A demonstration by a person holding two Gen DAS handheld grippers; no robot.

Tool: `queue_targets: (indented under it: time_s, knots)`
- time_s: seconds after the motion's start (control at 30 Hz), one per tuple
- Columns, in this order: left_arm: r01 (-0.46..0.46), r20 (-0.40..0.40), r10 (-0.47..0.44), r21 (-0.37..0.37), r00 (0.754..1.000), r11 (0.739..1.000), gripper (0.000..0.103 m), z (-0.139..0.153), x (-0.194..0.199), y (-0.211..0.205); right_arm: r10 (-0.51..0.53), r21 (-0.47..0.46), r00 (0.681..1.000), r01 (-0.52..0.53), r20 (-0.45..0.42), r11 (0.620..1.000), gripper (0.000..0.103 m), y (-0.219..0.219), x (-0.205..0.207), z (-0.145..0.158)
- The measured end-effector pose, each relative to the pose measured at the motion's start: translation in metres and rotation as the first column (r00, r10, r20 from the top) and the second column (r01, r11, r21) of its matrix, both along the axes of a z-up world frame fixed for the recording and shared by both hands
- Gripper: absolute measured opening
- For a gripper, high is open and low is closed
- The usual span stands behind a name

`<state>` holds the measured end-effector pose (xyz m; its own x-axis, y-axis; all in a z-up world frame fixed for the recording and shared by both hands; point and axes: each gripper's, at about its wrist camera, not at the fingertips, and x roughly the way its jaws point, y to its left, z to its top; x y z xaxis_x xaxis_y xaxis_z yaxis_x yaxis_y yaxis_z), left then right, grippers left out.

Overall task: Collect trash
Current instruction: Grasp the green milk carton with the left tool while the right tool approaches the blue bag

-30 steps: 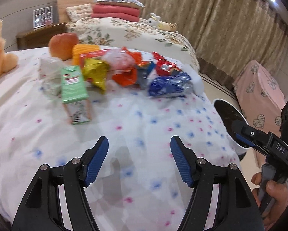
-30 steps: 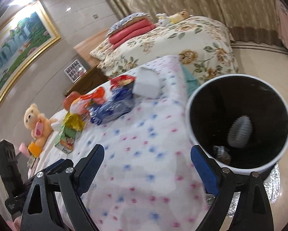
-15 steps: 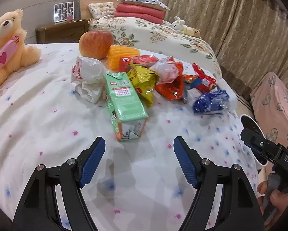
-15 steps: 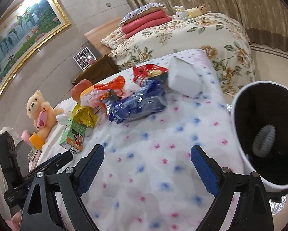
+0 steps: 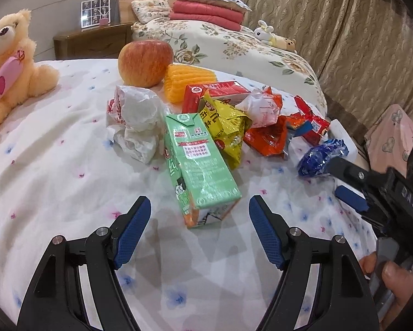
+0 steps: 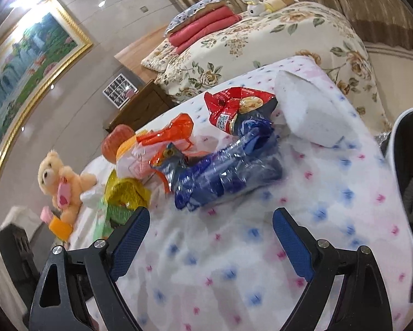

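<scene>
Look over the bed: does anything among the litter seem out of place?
Yes. An apple and a ridged orange piece sit at the far edge of the wrapper pile, looking like whole food rather than trash. The green carton lies tipped on its side.

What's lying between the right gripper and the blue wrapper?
Nothing: in the right wrist view, only bare dotted bedspread separates the right gripper, its fingers closing on nothing, from the blue wrapper.

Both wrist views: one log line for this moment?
left gripper: open, empty, facing green carton | right gripper: closing, nothing between jaws, near blue wrapper | nothing held
</scene>
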<state>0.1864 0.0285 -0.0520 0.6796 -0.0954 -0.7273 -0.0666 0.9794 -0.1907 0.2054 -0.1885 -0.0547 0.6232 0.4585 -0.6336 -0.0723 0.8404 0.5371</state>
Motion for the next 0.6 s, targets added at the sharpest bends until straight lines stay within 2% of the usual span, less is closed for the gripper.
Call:
queue_targets:
  time_s: [0.07,0.13,0.17,0.2,0.23,0.27,0.3,0.33,0.4,0.43,0.6]
  knots:
    - [0.0,-0.001,0.0,0.004,1.0,1.0,0.075,0.0,0.002,0.0,-0.013,0.009,1.0,0.013,-0.01,1.0,0.076,0.002,0.006,-0.002]
    - [0.0,-0.004,0.0,0.006,1.0,1.0,0.075,-0.001,0.004,0.001,-0.017,0.01,1.0,0.018,-0.021,1.0,0.06,0.003,0.009,-0.005]
    - [0.001,-0.004,-0.001,0.007,1.0,1.0,0.075,-0.001,0.005,0.001,-0.018,0.01,0.999,0.018,-0.027,1.0,0.045,0.003,0.01,-0.007]
    - [0.003,-0.004,-0.003,0.008,1.0,1.0,0.075,-0.002,0.005,0.001,-0.016,0.013,0.999,0.017,-0.032,1.0,0.035,0.002,0.011,-0.008]
    - [0.004,-0.004,-0.004,0.009,1.0,1.0,0.075,-0.002,0.006,0.002,-0.014,0.021,0.999,0.014,-0.032,1.0,0.031,0.001,0.011,-0.009]
    - [0.004,-0.001,-0.004,0.008,1.0,1.0,0.073,-0.001,0.006,0.002,-0.012,0.025,1.0,0.013,-0.029,1.0,0.025,0.001,0.01,-0.009]
    - [0.005,0.003,-0.005,0.005,1.0,1.0,0.069,-0.001,0.005,0.002,-0.008,0.021,1.0,0.009,-0.02,1.0,0.015,-0.001,0.007,-0.009]
    - [0.008,0.003,-0.008,0.004,1.0,1.0,0.061,-0.002,0.005,0.002,0.0,0.02,1.0,0.0,-0.017,1.0,0.008,0.0,0.006,-0.008]
    - [0.021,-0.003,-0.021,-0.007,1.0,1.0,0.046,-0.003,0.005,0.002,0.018,0.018,1.0,-0.017,-0.016,1.0,0.007,-0.001,0.003,-0.006]
    - [0.03,-0.006,-0.03,-0.012,1.0,0.999,0.033,-0.004,0.005,0.001,0.027,0.017,1.0,-0.027,-0.014,0.999,0.003,-0.001,0.0,-0.006]
    - [0.061,0.018,-0.062,0.005,0.998,0.998,0.031,0.0,-0.005,-0.003,0.063,0.006,0.998,-0.063,-0.013,0.998,0.0,-0.011,-0.019,-0.002]
